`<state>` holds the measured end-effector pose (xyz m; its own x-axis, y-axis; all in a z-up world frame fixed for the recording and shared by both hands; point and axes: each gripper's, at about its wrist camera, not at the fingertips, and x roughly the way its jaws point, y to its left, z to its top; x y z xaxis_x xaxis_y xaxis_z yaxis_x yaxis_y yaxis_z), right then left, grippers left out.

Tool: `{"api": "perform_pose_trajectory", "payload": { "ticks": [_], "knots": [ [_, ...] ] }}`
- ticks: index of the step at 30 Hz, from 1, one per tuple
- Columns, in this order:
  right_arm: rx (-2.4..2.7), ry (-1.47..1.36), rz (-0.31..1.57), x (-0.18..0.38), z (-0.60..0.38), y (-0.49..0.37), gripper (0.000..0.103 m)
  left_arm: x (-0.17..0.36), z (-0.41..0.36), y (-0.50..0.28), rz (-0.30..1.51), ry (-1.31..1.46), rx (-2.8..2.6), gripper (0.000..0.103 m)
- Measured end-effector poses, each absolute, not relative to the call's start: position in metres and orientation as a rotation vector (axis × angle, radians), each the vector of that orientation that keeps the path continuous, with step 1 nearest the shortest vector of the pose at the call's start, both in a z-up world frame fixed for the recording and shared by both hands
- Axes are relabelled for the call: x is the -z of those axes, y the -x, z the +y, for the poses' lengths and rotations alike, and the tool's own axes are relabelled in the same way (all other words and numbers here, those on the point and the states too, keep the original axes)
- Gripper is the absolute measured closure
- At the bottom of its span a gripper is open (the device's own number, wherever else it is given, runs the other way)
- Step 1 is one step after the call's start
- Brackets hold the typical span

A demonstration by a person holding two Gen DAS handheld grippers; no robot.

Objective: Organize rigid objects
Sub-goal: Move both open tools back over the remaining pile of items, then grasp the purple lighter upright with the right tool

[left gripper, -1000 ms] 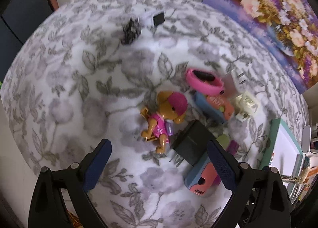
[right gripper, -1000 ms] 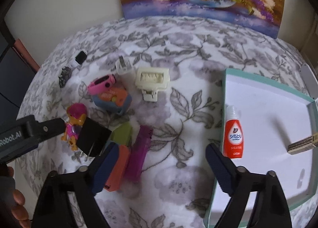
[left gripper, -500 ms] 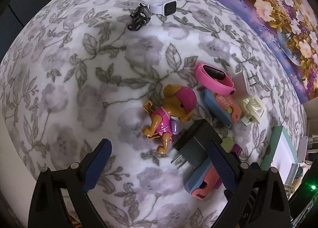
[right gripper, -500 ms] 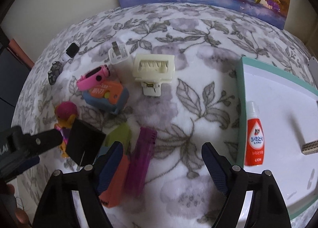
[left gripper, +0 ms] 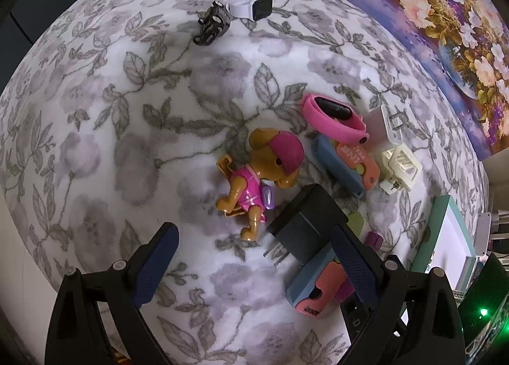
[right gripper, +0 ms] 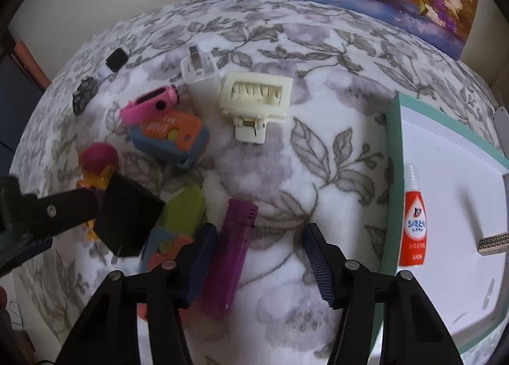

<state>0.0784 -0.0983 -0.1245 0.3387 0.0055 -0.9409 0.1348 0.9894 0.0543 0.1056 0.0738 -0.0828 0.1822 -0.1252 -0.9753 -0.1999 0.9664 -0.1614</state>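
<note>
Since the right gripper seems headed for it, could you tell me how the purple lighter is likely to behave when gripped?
The purple lighter looks like smooth translucent plastic, so probably stiff, light and somewhat slippery. It lies flat on the plush floral cloth, so rolling seems unlikely. The open right gripper already straddles it.

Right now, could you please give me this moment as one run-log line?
left gripper: open, above toy dog | right gripper: open, around purple lighter | tray: holds red bottle
</note>
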Motion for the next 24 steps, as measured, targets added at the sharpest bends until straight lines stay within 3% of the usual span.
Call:
{"api": "perform_pose_trajectory", "payload": {
  "ticks": [5, 12, 16, 24],
  "knots": [
    [0.082, -0.121, 1.233, 0.123, -0.101, -0.069, 0.062, 0.086, 0.065, -0.102, 1.409, 0.269, -0.021, 0.006],
    [0.069, -0.109, 1.246, 0.122, -0.102, -0.055, 0.07, 0.091, 0.052, -0.102, 1.436, 0.263, 0.019, 0.006],
    [0.065, -0.114, 1.256, 0.121, -0.105, -0.048, 0.081, 0.093, 0.047, -0.1, 1.442, 0.251, 0.038, 0.006],
    [0.059, -0.214, 1.247, 0.112, -0.122, -0.035, 0.082, 0.095, 0.04, -0.095, 1.452, 0.271, 0.071, 0.006]
  ]
}}
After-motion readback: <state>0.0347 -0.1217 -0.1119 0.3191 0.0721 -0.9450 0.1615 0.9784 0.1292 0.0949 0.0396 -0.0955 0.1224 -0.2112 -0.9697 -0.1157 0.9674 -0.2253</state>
